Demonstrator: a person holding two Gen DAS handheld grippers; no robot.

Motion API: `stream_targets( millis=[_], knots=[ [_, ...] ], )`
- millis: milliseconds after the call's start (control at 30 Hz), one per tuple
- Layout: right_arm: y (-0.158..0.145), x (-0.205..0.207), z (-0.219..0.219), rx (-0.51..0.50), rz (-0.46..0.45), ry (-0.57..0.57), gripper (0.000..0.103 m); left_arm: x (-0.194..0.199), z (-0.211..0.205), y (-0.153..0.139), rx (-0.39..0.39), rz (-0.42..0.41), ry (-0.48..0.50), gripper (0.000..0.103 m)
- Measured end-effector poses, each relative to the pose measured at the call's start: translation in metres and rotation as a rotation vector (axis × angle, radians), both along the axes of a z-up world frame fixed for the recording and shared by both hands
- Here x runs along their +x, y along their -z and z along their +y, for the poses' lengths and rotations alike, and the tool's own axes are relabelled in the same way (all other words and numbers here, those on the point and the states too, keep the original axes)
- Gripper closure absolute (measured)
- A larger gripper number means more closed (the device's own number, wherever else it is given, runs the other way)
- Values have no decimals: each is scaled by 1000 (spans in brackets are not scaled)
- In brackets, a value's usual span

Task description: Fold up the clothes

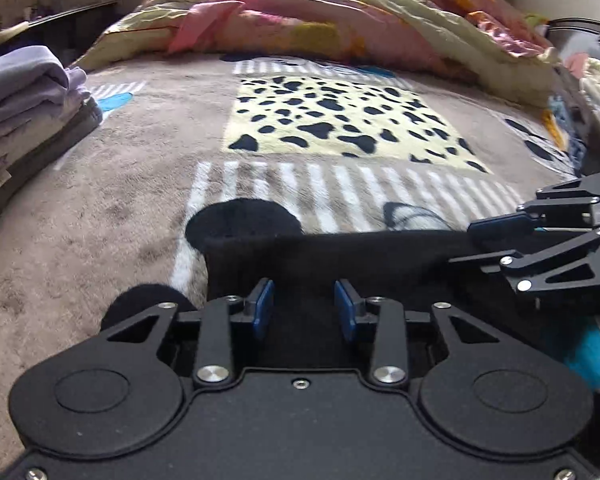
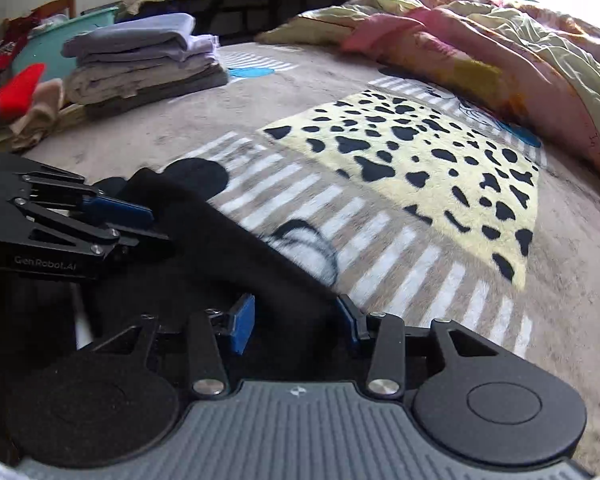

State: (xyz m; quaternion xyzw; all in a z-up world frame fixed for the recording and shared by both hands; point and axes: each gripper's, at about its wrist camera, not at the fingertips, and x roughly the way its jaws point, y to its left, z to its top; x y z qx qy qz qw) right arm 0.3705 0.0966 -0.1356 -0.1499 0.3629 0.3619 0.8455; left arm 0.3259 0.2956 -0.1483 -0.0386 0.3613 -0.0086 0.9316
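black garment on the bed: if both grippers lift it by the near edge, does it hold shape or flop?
The black garment lies flat and follows the blanket, so it will probably drape and sag between the left gripper and right gripper. It looks thin, so likely light. The fuzzy blanket may drag on it if it is pushed; lifting seems safer.

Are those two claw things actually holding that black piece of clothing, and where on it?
It cannot be told. Both the left gripper and the right gripper straddle the black garment near its edge, pads apart.
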Motion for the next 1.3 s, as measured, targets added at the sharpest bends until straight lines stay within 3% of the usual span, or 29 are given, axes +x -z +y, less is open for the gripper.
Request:
stream_targets(
  millis=[100, 233, 367, 400, 433, 500, 567, 600, 700, 833, 933, 1100, 1133, 1200, 1233, 1300],
  knots=[
    [-1, 4, 3, -17, 7, -3, 59, -3, 7, -9, -40, -22, 0, 68],
    [-12, -8, 1, 48, -34, -97, 59, -23, 61, -23, -246, -105, -56, 68],
    [-4, -17, 13, -42, -76, -196, 59, -36, 96, -14, -380, -105, -88, 68],
    [0, -17, 15, -54, -67, -211, 62, -37, 100, -12, -404, -100, -87, 68],
    [3, -16, 15, -45, -47, -219, 76, -36, 101, -8, -421, -91, -72, 68],
    [4, -11, 14, -20, -10, -204, 94, -29, 97, 1, -438, -56, -48, 68],
    [3, -7, 15, -12, -6, -199, 98, -18, 88, 7, -384, -10, -39, 76],
    [2, -6, 15, -12, -11, -200, 98, -14, 83, 10, -356, 6, -41, 88],
    [-2, 0, 13, 6, -20, -177, 99, -9, 84, 10, -395, -31, -54, 94],
    [-6, 18, 5, 59, 7, -118, 99, -8, 104, 13, -606, -89, -68, 95],
    [-3, 30, 1, 84, 66, -91, 98, 5, 100, 27, -564, -18, -105, 95],
    [-6, 34, -7, 198, 119, -109, 98, -1, 114, 30, -718, -59, -109, 95],
    [-6, 31, -5, 155, 90, -114, 98, -1, 115, 31, -730, -58, -114, 95],
    [-4, 27, 0, 72, 32, -122, 97, 1, 110, 35, -658, -24, -137, 95],
    [-2, 25, 3, 37, 4, -117, 87, 2, 106, 36, -616, -12, -141, 95],
    [2, 21, 7, -22, -45, -106, 71, 1, 105, 34, -614, -18, -146, 95]
  ],
)
